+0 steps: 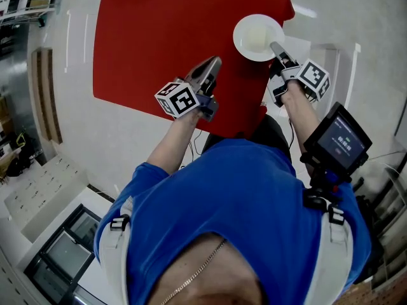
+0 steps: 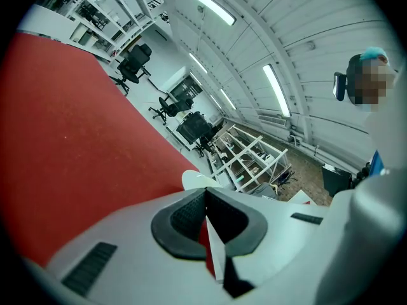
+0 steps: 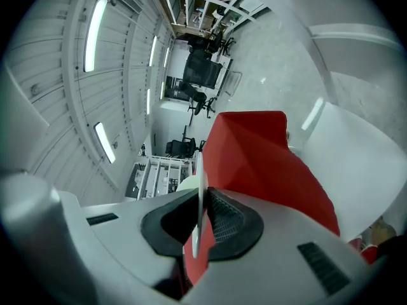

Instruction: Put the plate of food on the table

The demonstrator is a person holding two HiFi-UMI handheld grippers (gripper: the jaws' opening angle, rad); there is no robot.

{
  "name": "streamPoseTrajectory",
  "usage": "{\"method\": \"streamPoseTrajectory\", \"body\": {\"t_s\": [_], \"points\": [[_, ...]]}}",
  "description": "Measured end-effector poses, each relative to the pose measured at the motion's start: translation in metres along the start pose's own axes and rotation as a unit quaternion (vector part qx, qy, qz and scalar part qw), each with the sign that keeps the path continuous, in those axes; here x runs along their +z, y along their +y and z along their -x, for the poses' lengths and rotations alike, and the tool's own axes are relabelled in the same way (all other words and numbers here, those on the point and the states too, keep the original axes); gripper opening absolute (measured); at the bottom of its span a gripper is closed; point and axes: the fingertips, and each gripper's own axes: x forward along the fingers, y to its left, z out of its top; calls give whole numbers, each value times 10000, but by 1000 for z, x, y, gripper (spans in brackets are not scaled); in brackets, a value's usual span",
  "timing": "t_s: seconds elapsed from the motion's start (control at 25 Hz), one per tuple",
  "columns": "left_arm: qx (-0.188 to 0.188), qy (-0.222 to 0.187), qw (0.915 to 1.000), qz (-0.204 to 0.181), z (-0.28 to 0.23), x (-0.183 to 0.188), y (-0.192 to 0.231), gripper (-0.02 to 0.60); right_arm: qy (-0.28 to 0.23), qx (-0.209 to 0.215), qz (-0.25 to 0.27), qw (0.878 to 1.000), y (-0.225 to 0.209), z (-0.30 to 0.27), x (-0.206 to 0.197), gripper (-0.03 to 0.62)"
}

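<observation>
The right gripper (image 1: 277,48) pinches the rim of the white plate (image 1: 254,37) over the red table's (image 1: 159,37) far right corner. The left gripper (image 1: 213,65) is pressed together, empty, above the table.

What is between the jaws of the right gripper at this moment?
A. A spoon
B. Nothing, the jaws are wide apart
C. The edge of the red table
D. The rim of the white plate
D: in the right gripper view, the right gripper has its jaws closed on the thin rim of the white plate, seen edge-on, and the head view shows that gripper at the plate's near edge.
</observation>
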Motion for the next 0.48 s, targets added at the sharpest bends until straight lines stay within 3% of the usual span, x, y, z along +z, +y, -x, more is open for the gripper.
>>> {"method": "streamPoseTrajectory", "body": {"t_s": [0.48], "points": [[286, -138, 9995, 90, 15, -27, -9, 6, 331, -39, 157, 9993, -11, -10, -2, 23]]}}
